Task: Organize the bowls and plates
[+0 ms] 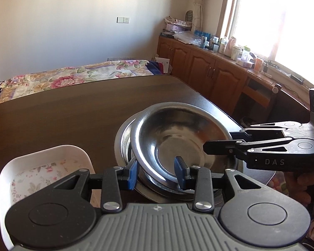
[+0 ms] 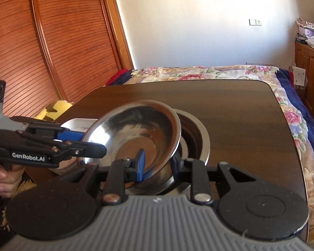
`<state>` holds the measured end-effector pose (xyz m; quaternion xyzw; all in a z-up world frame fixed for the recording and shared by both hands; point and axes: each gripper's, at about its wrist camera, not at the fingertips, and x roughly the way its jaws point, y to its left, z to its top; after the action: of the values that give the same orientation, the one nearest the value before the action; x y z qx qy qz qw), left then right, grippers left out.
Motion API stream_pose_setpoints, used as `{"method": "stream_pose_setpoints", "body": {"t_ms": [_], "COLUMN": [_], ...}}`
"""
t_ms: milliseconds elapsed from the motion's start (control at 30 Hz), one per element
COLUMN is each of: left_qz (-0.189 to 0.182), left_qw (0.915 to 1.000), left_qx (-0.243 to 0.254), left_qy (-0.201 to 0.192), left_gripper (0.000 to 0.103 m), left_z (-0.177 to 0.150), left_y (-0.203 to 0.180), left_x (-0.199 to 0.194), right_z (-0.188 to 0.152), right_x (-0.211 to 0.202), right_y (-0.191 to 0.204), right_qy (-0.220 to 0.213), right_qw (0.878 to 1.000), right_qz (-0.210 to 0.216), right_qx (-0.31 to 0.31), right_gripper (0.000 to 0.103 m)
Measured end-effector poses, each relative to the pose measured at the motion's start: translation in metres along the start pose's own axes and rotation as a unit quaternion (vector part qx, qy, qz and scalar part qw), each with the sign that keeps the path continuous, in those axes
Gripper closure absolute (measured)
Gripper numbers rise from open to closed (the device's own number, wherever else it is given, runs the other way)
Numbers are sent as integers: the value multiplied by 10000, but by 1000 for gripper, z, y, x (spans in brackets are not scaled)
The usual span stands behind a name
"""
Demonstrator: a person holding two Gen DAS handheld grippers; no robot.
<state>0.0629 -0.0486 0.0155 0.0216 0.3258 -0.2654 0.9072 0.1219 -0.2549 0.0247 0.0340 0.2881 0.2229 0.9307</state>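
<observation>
Steel dish [image 1: 178,142] sits tilted over the nested bowls [image 2: 196,138], near the table's [image 1: 62,117] front edge — our left gripper [image 1: 157,172] pinches its near rim, our right gripper [image 2: 157,165] clamps the opposite rim. Both are equally near — bare table lies beyond; the white floral tray [image 1: 31,173] crowds the left.

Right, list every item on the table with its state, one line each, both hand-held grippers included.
Shiny steel top bowl: tilted, lifted off the stack, gripped at two rim spots.
Steel bowls underneath: nested, resting on the dark wooden table.
White square floral dish: upright, empty, untouched.
Left hand-held gripper: shut on the near rim.
Right hand-held gripper: shut on the rim.
</observation>
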Motion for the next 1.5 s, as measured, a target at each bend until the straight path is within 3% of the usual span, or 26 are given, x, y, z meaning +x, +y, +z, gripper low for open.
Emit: {"method": "stream_pose_setpoints", "body": {"t_ms": [433, 833, 933, 1000, 1100, 1200, 1300, 1367, 1500], "left_qz": [48, 128, 209, 285, 318, 415, 513, 547, 619], "left_qw": [10000, 9990, 9978, 9965, 9949, 9932, 9909, 9895, 9874], "left_qx": [-31, -167, -191, -204, -217, -219, -210, -198, -113], "left_qy": [-3, -397, -593, -756, -927, -1070, -1230, -1321, -1452], "left_gripper": [66, 66, 60, 46, 39, 23, 16, 12, 6], "left_z": [0, -6, -8, -10, -12, -13, -15, -19, -25], "left_y": [2, 3, 0, -2, -3, -3, -3, -3, -2], "left_x": [2, -15, -22, -27, -32, -33, -34, -35, -34], "right_z": [2, 6, 4, 1, -1, -1, -1, -3, -9], "right_x": [7, 13, 13, 11, 7, 1, -7, -12, -21], "right_y": [0, 4, 7, 7, 7, 8, 8, 9, 9], "right_qy": [108, 254, 178, 102, -26, -254, -502, -675, -1043], "right_qw": [9997, 9976, 9974, 9972, 9973, 9966, 9954, 9945, 9912], "right_qz": [-215, -475, -506, -541, -561, -626, -705, -699, -769], "right_qx": [-45, -438, -490, -503, -472, -469, -418, -398, -282], "right_gripper": [80, 84, 83, 83, 82, 76, 69, 51, 32]}}
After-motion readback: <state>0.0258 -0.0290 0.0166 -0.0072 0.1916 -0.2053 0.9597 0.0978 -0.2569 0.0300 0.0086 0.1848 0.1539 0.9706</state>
